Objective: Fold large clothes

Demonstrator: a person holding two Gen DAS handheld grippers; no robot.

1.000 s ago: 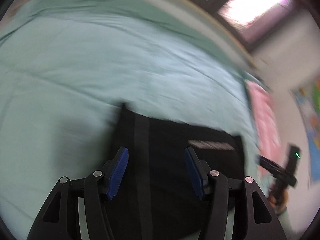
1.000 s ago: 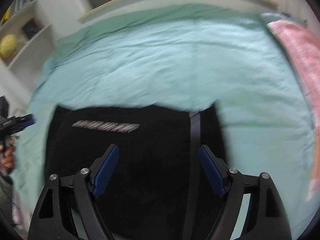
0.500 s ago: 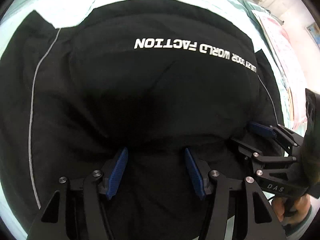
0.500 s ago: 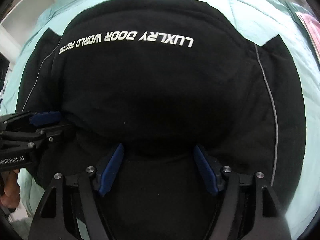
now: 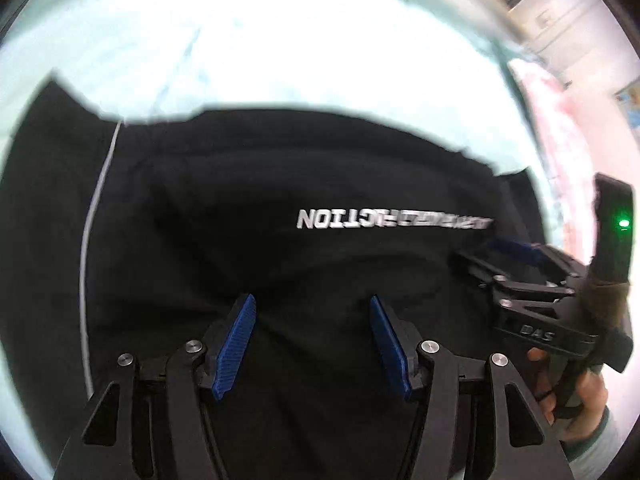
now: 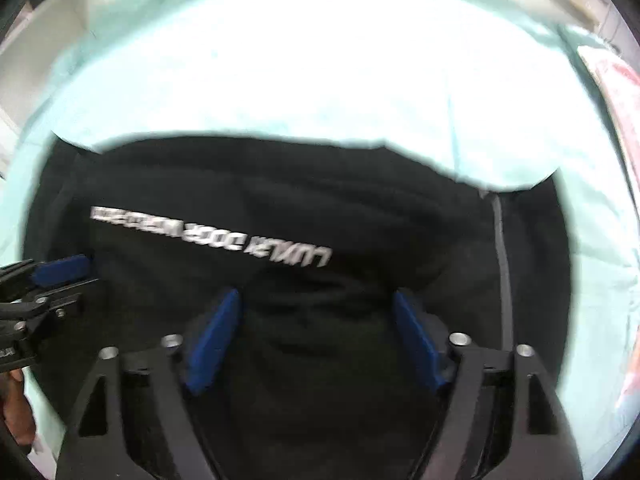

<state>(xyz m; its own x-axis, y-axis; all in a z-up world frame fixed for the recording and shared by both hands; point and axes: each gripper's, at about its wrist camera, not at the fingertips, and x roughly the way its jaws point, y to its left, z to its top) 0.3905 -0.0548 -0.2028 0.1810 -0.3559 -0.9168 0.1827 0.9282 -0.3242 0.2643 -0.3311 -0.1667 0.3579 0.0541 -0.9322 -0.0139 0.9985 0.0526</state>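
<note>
A black garment (image 5: 240,220) with white lettering and thin white side stripes lies spread on a pale green bed sheet (image 5: 280,40); it also fills the right wrist view (image 6: 320,208). My left gripper (image 5: 312,336) is open, its blue pads just above the garment's near part. My right gripper (image 6: 316,336) is open in the same way. Each gripper shows in the other's view: the right gripper (image 5: 516,256) at the right edge, the left gripper (image 6: 56,276) at the left edge. Neither holds cloth.
A pink patterned cloth (image 5: 568,128) lies along the bed's right side, also in the right wrist view (image 6: 624,92). White shelves (image 6: 48,12) stand beyond the bed's left. A wall and window frame (image 5: 560,8) are behind the bed.
Both grippers dropped close over the garment half a second ago and have now pulled back a little, so more green sheet shows above it. Both stay open.
</note>
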